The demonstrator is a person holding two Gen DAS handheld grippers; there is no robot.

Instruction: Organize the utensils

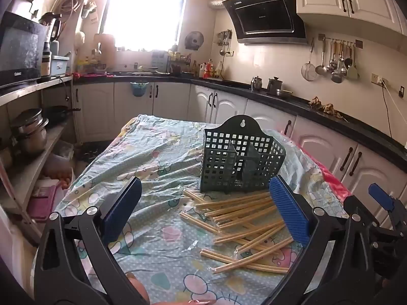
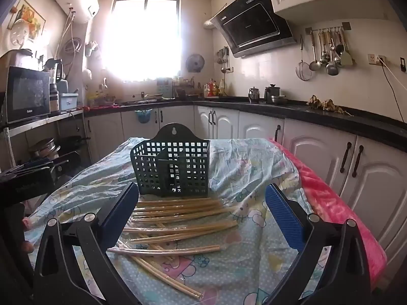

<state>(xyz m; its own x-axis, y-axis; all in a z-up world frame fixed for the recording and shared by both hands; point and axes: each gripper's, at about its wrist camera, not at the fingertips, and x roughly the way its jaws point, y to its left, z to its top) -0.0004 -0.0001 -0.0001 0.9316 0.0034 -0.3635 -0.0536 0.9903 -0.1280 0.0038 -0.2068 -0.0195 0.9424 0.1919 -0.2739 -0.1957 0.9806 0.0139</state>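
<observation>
Bamboo chopsticks (image 2: 178, 218) lie scattered before green basket (image 2: 175, 162).

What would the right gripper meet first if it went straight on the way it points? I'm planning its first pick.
Probably the loose pile of chopsticks on the cloth: the right gripper, open and tilted slightly down, frames them. The green slotted holder stands just behind them; depth is hard to judge.
</observation>
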